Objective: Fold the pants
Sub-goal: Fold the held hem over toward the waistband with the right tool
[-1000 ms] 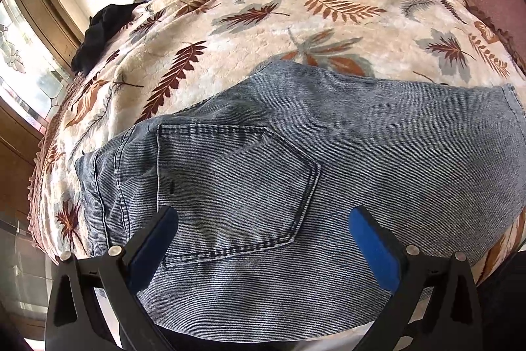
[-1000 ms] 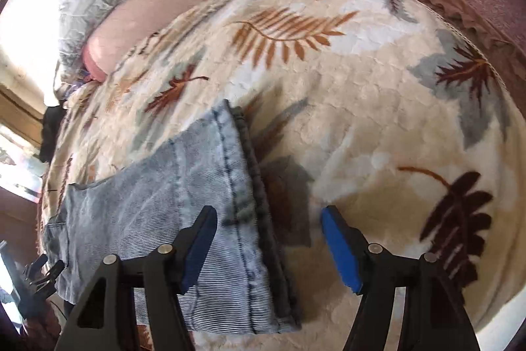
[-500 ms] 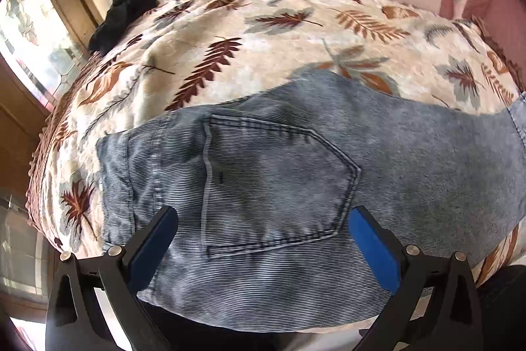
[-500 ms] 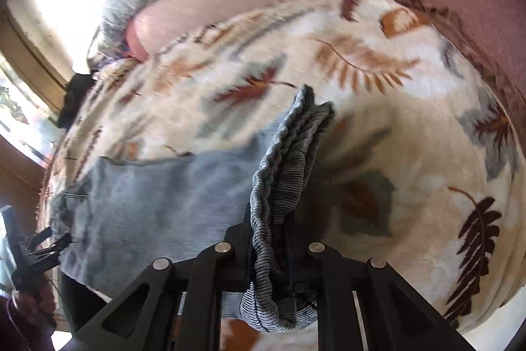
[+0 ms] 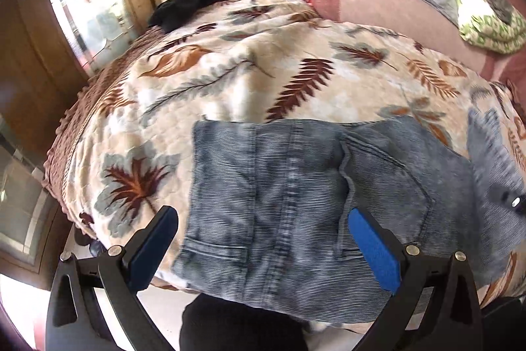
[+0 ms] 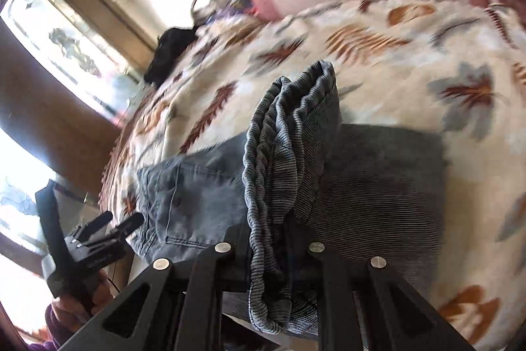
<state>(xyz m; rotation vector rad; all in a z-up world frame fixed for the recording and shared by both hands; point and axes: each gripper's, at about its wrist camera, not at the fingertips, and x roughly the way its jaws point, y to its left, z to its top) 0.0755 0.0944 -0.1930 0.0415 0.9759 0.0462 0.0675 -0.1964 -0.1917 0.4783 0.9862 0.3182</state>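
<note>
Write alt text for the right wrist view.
The right gripper is shut on the bunched hem of the jeans, lifting it over the rest of the pants, which lie flat on a leaf-print blanket. The left gripper shows at lower left.

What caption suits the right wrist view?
Right tongs shut on bunched jeans hem, lifted over the leaf-print blanket.

No text, label, brand, number or sign can be read in either view; fabrics carry only leaf patterns.
</note>
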